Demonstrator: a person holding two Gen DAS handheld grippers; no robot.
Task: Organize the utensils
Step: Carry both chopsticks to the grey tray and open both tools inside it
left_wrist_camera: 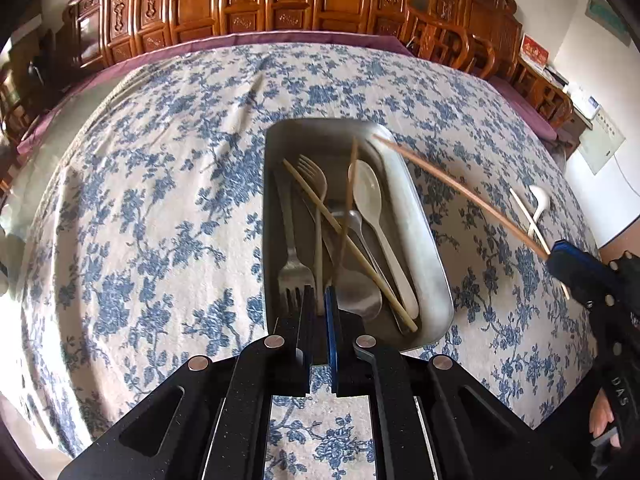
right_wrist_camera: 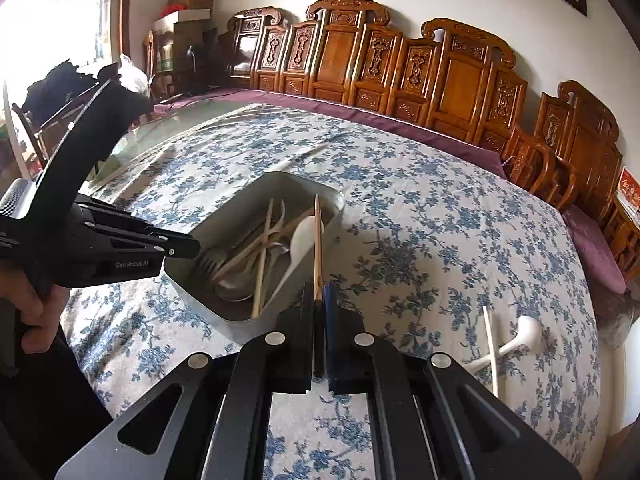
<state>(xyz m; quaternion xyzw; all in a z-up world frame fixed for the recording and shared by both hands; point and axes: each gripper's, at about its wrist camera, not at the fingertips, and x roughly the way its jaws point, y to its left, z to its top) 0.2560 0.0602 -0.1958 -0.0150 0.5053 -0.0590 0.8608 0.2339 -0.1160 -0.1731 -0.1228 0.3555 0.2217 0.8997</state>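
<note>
"GenRobot.AI" on left tool [right_wrist_camera: 188,249]

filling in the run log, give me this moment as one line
right gripper: shut on brown chopstick | left gripper: shut, over metal tray | still on tablecloth: white spoon, white chopstick

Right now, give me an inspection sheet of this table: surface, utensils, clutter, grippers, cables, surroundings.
Surface: floral cloth over table, wrinkled.
Job's things: metal tray holds forks, spoons, chopsticks; white spoon and white chopstick lie crossed on the cloth.
Clutter: nothing seen.
Grippers: right gripper jaws shut on a brown chopstick above the tray; left gripper jaws shut, empty, at the tray's near end.
Cables: nothing seen.
Surroundings: carved wooden chairs behind the table, boxes by the window.
</note>
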